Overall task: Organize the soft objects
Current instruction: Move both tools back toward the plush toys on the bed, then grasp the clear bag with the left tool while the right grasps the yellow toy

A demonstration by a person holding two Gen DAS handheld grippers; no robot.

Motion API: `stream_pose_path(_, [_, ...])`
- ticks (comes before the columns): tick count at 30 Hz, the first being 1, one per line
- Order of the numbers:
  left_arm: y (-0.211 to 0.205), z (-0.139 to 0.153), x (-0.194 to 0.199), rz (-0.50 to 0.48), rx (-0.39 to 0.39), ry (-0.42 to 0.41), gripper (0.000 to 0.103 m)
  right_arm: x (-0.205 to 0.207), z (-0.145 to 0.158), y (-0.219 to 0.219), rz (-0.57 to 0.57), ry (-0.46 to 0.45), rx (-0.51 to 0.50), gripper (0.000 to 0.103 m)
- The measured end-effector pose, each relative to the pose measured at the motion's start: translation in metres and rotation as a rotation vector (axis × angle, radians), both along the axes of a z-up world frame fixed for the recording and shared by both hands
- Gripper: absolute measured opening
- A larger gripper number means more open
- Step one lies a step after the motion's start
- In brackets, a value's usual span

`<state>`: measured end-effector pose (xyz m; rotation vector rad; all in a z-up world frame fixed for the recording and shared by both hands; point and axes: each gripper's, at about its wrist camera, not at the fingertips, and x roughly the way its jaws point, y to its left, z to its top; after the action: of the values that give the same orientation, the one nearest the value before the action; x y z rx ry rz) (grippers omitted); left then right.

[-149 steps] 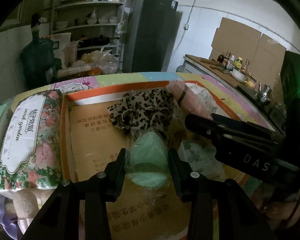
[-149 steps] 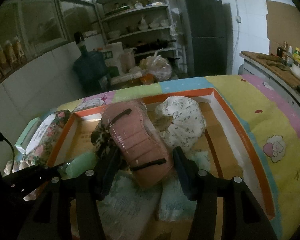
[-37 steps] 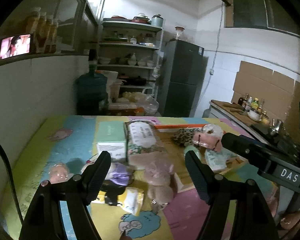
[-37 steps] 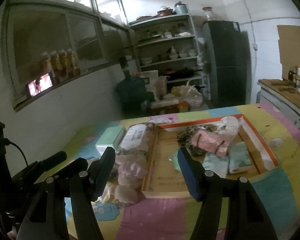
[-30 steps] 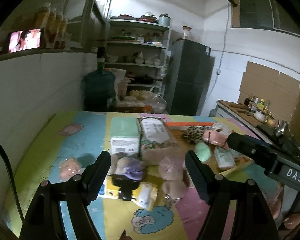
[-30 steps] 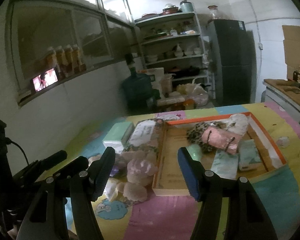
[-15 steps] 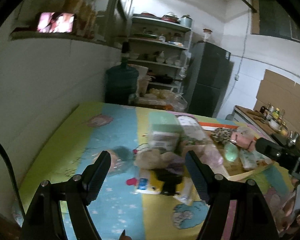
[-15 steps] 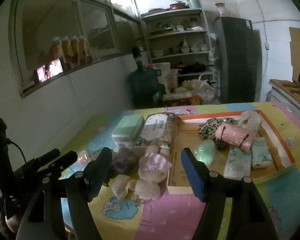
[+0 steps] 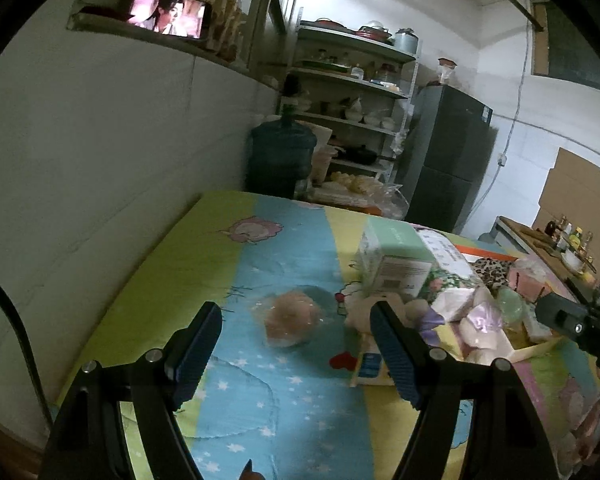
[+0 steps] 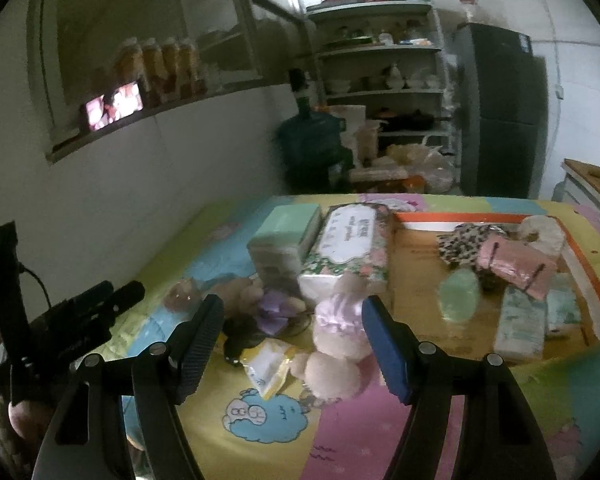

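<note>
My left gripper (image 9: 294,342) is open over the blue stripe of the mat, and a pink soft ball in a clear bag (image 9: 292,320) lies just beyond its fingertips, untouched. My right gripper (image 10: 292,344) is open too. It faces a pile of soft things: a pink plush toy (image 10: 340,328), a purple item (image 10: 274,312), a beige plush (image 10: 248,292) and a yellow-white packet (image 10: 268,364). The orange-rimmed tray (image 10: 592,280) at right holds a leopard cloth (image 10: 464,240), a pink pack (image 10: 516,264), a mint pouch (image 10: 458,292) and wipes packs (image 10: 520,324).
A mint tissue box (image 10: 284,236) and a floral tissue pack (image 10: 348,244) stand behind the pile, left of the tray. A wall runs along the table's left side. A blue water jug (image 9: 280,160), shelves and a dark fridge (image 9: 448,160) stand behind the table.
Five seconds ago both grippers held items in the tray, the mint pouch and the pink pack; both items now lie there. Both grippers have pulled back and swung left toward the loose pile.
</note>
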<state>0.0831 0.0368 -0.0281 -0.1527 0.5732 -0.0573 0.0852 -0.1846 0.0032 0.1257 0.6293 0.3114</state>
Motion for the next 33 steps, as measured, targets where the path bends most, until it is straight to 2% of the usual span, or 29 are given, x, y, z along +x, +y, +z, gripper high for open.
stream_pose_path(5, [0.007,-0.005,0.007,-0.031,0.014,0.005,0.076,0.003,-0.006,0.019,0.09,0.011,-0.012,0.073])
stream_pose_path(10, [0.005,-0.013,0.024,-0.088,0.071,0.029,0.076,0.005,-0.015,0.038,0.145,0.027,-0.028,0.073])
stream_pose_path(14, [0.0,-0.023,0.045,-0.144,0.08,0.081,0.076,0.009,-0.021,0.046,0.162,0.047,-0.031,0.073])
stream_pose_path(22, [-0.002,-0.047,0.074,-0.173,0.132,0.173,0.076,0.019,-0.033,0.052,0.208,0.077,-0.053,0.073])
stream_pose_path(29, [0.001,-0.061,0.085,-0.181,0.097,0.24,0.076,0.035,-0.047,0.059,0.276,0.12,-0.092,0.073])
stream_pose_path(31, [0.004,-0.067,0.09,-0.197,0.076,0.276,0.069,0.041,-0.054,0.061,0.299,0.142,-0.102,0.073])
stream_pose_path(33, [0.007,-0.069,0.089,-0.206,0.048,0.279,0.057,0.047,-0.06,0.062,0.317,0.164,-0.12,0.073])
